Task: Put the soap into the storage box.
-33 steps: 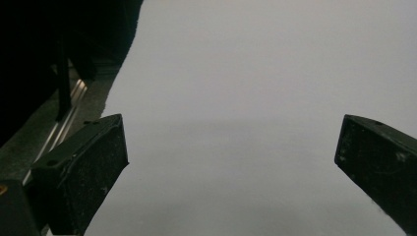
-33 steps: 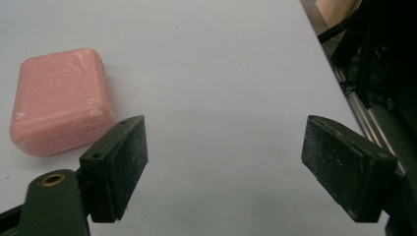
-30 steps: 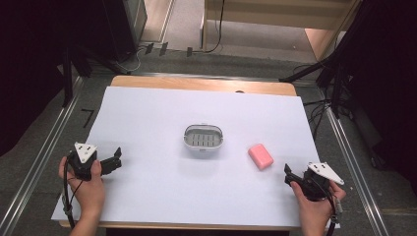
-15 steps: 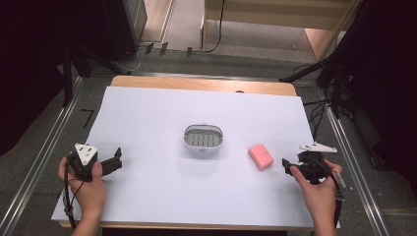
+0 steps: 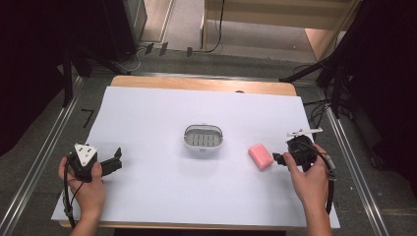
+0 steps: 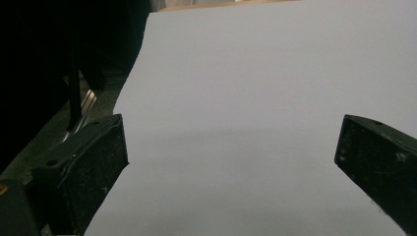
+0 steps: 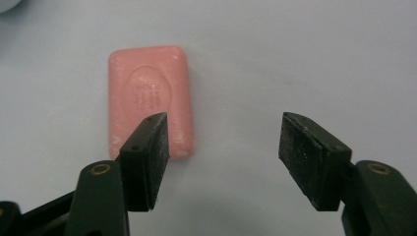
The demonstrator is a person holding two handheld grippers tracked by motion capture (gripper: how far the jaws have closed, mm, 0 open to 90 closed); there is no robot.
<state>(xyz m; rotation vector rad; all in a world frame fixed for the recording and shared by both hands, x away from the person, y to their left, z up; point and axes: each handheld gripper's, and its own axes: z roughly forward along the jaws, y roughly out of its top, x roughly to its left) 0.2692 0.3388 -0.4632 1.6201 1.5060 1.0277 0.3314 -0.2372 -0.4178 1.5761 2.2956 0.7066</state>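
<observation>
A pink bar of soap lies flat on the white sheet, right of a white oval soap dish with a slotted grey insert. My right gripper hovers just right of the soap and points at it. In the right gripper view the soap lies ahead of the left jaw. The right gripper has narrowed a lot and just eased apart a little; a gap remains with only bare sheet in it. My left gripper rests at the sheet's left, and in its own view it stands wide open over bare sheet.
The sheet covers a wooden table whose far edge shows. Metal rails run along both sides, with dark stands and cables beyond. A corner of the dish shows at the top left of the right gripper view.
My right hand has lifted and moved forward along the right side, ending beside the soap with the gripper turned toward it. The left hand has stayed put.
</observation>
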